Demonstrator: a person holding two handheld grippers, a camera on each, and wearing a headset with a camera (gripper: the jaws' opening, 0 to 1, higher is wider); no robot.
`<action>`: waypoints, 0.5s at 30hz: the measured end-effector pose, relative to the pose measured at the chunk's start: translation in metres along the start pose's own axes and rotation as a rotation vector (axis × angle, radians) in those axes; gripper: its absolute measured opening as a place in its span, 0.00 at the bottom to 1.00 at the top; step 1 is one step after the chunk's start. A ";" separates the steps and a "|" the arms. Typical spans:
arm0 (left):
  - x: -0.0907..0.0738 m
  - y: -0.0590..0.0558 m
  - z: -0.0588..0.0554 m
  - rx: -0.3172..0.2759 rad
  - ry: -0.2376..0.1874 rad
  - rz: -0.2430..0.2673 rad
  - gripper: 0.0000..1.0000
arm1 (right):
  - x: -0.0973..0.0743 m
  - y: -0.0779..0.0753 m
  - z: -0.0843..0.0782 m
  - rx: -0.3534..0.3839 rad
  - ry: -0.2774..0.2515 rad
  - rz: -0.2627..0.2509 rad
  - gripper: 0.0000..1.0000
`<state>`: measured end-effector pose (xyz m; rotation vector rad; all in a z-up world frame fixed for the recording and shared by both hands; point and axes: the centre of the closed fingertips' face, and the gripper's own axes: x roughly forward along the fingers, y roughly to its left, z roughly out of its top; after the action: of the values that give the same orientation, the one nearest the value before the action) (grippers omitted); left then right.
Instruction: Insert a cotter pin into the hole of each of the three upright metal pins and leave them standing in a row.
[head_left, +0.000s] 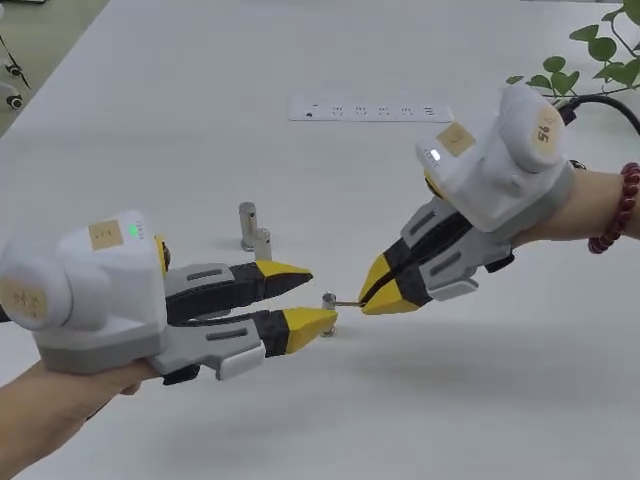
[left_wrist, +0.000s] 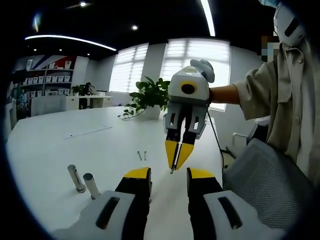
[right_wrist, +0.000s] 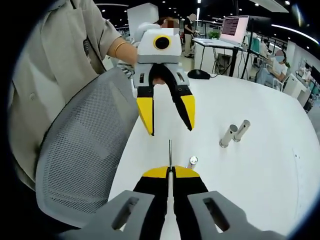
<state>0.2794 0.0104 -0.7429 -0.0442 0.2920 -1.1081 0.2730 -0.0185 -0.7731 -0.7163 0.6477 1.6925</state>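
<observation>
- A cotter pin (head_left: 348, 303) is gripped by the right gripper (head_left: 370, 298), beside one metal pin (head_left: 328, 300).
- The jaws of the left gripper (head_left: 315, 295) are held open.
- Two other pins (head_left: 247, 225) are stood nearer the far edge of the table (head_left: 150, 120).

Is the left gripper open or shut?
Open. On the left gripper, the yellow-tipped jaws stand apart with a clear gap, in both the head view and right gripper view.

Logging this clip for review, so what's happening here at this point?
A person holds a gripper in each hand. The right gripper, shut on a cotter pin, holds its tip at one upright metal pin. The left gripper sits open beside it. Two more metal pins stand behind, untouched.
</observation>
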 end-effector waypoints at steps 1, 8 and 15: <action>0.000 0.001 0.000 0.003 -0.001 0.007 0.30 | -0.001 -0.001 -0.002 0.010 0.009 -0.008 0.02; -0.006 0.004 -0.004 -0.005 -0.006 0.042 0.37 | -0.002 -0.003 -0.009 0.056 0.041 -0.032 0.02; -0.010 0.006 -0.007 -0.004 -0.009 0.066 0.41 | -0.003 -0.006 -0.015 0.099 0.065 -0.065 0.02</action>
<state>0.2787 0.0226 -0.7488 -0.0426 0.2856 -1.0419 0.2817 -0.0304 -0.7813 -0.7165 0.7411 1.5715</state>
